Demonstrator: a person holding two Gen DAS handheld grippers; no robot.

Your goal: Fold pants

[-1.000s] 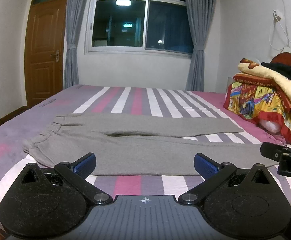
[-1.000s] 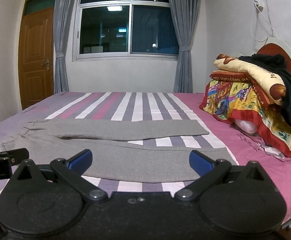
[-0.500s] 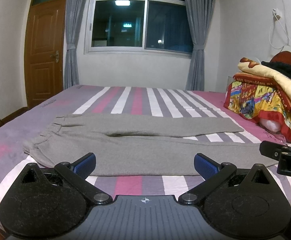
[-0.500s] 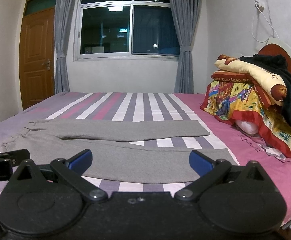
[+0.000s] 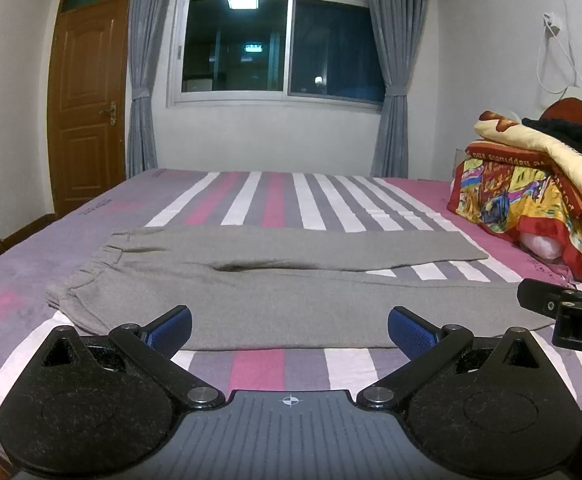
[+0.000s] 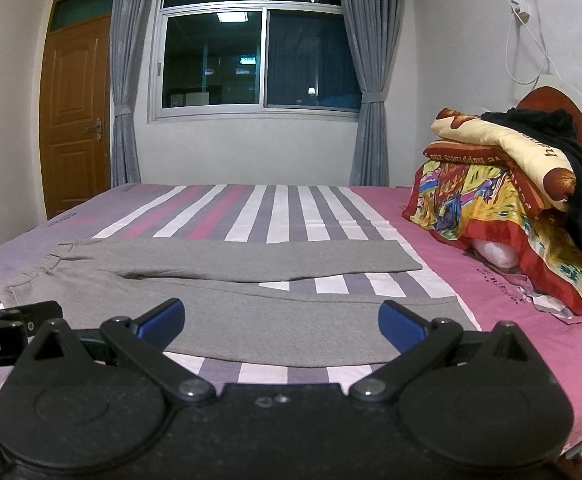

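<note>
No fold is seen yet: the grey pants (image 5: 275,280) are spread flat, 2 legs apart, across mid-frame on the striped bed (image 5: 275,200), while the left gripper (image 5: 289,326) and right gripper (image 6: 281,322) are held wide apart, empty, at lower frame.

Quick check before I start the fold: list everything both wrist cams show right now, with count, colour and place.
pants: 1, grey, flat on the bed, waistband left, legs pointing right
bed: 1, pink, purple and white striped sheet, under the pants
bedding pile: 1, red, yellow and cream, at the head of the bed, right
black garment: 1, black, draped over the pile
headboard: 1, red-brown with white rim, behind the pile
window: 1, dark, far wall
curtains: 2, grey, beside the window
door: 1, brown, left wall
left gripper: 1, black with blue pads, open, empty
right gripper: 1, same colours, open, empty
</note>
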